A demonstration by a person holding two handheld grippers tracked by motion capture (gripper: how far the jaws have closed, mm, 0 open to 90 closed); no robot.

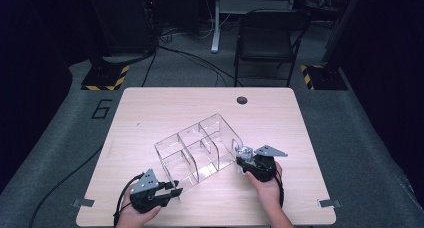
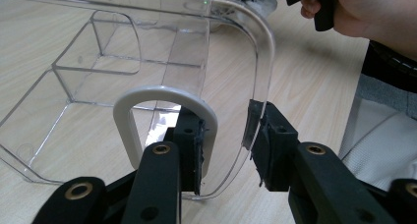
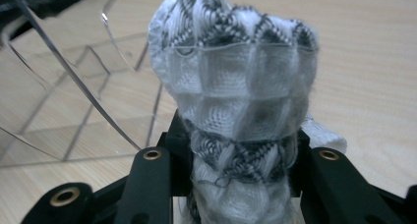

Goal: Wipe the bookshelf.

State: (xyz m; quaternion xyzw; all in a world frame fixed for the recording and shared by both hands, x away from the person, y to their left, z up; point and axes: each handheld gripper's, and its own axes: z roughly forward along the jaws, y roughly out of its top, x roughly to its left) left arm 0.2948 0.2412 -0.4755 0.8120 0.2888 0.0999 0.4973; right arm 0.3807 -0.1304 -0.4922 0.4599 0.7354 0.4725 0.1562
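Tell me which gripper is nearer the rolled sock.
Right. The right gripper is clamped on the rolled sock beside the clear organizer; the left gripper sits at the organizer's opposite end.

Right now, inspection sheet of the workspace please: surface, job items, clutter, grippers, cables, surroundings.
Surface: light wooden table with a dark round hole near its far edge.
Job's things: clear plastic organiser with three compartments, lying slantwise mid-table; rolled white and black knitted cloth at its right end.
Clutter: nothing seen.
Grippers: left gripper straddles the organiser's curved end wall, one jaw inside, one outside; whether the pads press cannot be told. Right gripper is shut on the cloth roll.
Cables: black cable trails from the left gripper; more cables on the floor beyond the table.
Surroundings: grey carpet, black folding chair, hazard-striped stand bases, a 6 marked on the floor.
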